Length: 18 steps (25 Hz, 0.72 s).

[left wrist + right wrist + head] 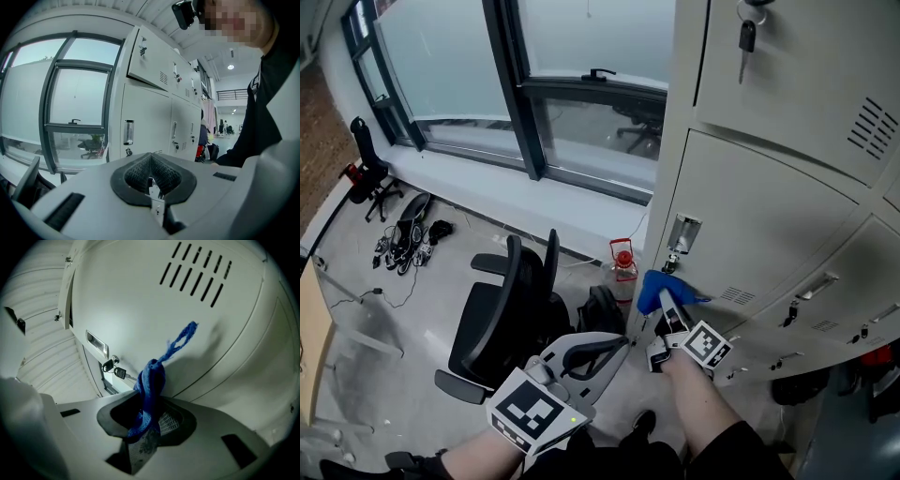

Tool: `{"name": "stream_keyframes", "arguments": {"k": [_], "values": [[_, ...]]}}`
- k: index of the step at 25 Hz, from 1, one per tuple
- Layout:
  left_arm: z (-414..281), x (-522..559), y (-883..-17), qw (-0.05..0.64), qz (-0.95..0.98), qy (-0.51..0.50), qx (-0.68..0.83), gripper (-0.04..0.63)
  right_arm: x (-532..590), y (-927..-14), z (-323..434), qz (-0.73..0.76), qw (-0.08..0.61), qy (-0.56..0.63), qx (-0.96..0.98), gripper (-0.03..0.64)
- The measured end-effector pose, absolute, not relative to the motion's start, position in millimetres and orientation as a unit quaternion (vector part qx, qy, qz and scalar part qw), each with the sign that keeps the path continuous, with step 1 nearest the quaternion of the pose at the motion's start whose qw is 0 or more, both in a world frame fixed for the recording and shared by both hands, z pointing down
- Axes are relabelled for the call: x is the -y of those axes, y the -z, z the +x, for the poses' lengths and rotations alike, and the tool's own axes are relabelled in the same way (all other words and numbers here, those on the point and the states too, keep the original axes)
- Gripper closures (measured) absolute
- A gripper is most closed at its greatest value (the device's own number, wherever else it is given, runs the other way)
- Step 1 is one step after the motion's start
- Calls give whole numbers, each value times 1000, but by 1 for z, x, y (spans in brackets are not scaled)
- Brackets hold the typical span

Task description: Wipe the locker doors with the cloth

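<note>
Window (450,75): far left, dark frame, with a handle on the middle bar.
Floor (441,281): pale, with cables and dark gear lying at the far left.
Chair (511,309): black office chair on the floor, left of the lockers and just beyond the left gripper.
Left gripper (614,345): low in the near middle, held off the lockers; in its own view (151,157) the fingers are pressed together with nothing between them, pointing past the locker row.
Bottle (623,267): clear with a red top, standing on the floor at the foot of the lockers, beside the chair.
Cloth (661,289): blue and bunched, at the lower left corner of the middle door, under the handle recess; in the right gripper view (150,380) a thin loop of it reaches up towards the door, and contact cannot be judged.
Right gripper (670,307): right of the left one, up at the door; in its own view (149,420) the fingers are clamped on the cloth.
Lockers (769,216): cream metal doors filling the right side, with slotted vents (197,275).
Key (748,37): hangs from the lock of the upper door.
</note>
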<state>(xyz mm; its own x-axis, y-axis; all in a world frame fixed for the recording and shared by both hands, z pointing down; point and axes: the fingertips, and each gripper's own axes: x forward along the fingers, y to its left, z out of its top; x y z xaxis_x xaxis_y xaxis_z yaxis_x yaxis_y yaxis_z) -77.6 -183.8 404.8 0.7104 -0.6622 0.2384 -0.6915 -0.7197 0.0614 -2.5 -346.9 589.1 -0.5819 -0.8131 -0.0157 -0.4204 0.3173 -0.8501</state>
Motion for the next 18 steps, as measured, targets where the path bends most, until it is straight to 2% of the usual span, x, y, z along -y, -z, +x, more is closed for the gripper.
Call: {"name": "stream_keyframes", "arguments": {"k": [12,18], "values": [[-75,185,-417,86,921,-105,365,589,342,-637,4,-419,186,463,-759,515],[-64,180,-417,76,931,-100,344,589,313,-616,17,-413,187,461,-763,515]]}}
